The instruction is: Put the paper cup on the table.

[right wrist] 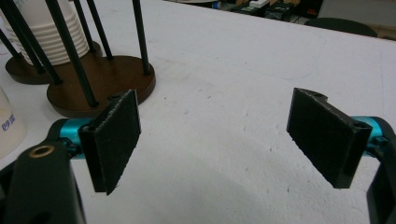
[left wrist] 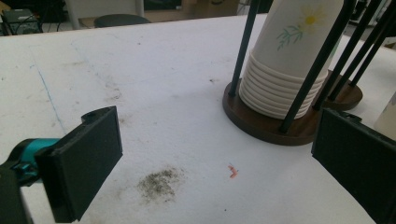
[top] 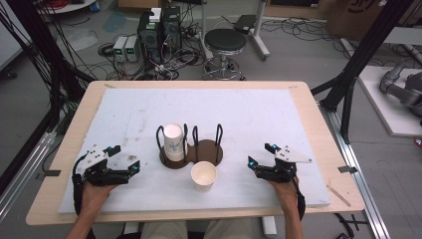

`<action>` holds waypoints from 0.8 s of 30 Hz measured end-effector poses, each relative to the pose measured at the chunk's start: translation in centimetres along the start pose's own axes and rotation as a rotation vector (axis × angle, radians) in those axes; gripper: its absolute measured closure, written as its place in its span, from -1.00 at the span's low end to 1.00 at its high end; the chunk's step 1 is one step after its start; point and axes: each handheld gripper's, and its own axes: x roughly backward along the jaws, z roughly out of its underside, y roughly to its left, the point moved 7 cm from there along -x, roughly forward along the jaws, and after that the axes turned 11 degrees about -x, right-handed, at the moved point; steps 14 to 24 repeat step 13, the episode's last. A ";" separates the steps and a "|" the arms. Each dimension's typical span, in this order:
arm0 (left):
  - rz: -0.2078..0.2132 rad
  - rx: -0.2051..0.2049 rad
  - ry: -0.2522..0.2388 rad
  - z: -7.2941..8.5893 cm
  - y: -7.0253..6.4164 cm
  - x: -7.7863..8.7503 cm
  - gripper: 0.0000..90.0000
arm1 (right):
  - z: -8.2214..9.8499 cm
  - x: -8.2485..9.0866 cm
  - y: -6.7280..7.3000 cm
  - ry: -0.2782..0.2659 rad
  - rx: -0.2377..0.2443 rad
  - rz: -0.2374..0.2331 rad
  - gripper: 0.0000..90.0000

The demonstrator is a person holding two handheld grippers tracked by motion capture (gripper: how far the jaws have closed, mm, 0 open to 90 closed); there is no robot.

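Note:
A dark wire cup holder on a brown double base point(top: 211, 152) stands mid-table. Its left bay holds a stack of white paper cups point(top: 173, 142), bottom up, with a flower print point(left wrist: 289, 56); its right bay point(right wrist: 107, 79) has nothing in it. A single white cup point(top: 204, 175) stands upright on the mat just in front of the holder. My left gripper point(top: 125, 157) rests at the front left, open, its jaws point(left wrist: 217, 126) spread wide toward the stack. My right gripper point(top: 261, 154) rests at the front right, open point(right wrist: 217, 107), with bare mat between its pads.
A white foam mat point(top: 249, 109) covers the wooden table point(top: 74, 129); a dark smudge point(left wrist: 159, 184) and a small orange scrap point(left wrist: 233, 171) lie on it near my left gripper. Beyond the table stand a black stool point(top: 225, 42), computer boxes point(top: 159, 30) and cables.

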 end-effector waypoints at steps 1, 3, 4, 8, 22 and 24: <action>-0.001 0.000 0.000 0.0 0.0 0.0 -0.96 | 0.0 0.0 0.0 -0.002 0.004 0.000 -0.60; -0.002 -0.006 0.000 0.0 -0.1 0.0 -0.96 | 0.0 0.0 0.0 -0.005 0.002 -0.002 -0.60; -0.001 -0.006 0.001 0.0 -0.1 0.0 -0.96 | 0.0 0.0 0.0 -0.004 0.001 -0.003 -0.60; 0.000 0.000 0.001 0.0 0.0 -0.1 -0.96 | 0.0 0.0 0.0 -0.002 -0.006 -0.004 -0.60; -0.005 -0.007 0.001 0.0 -0.1 0.0 -0.96 | 0.0 0.0 0.0 -0.002 -0.013 -0.007 -0.60; -0.005 -0.007 0.001 0.0 -0.1 0.0 -0.96 | 0.0 0.0 0.0 -0.002 -0.013 -0.007 -0.60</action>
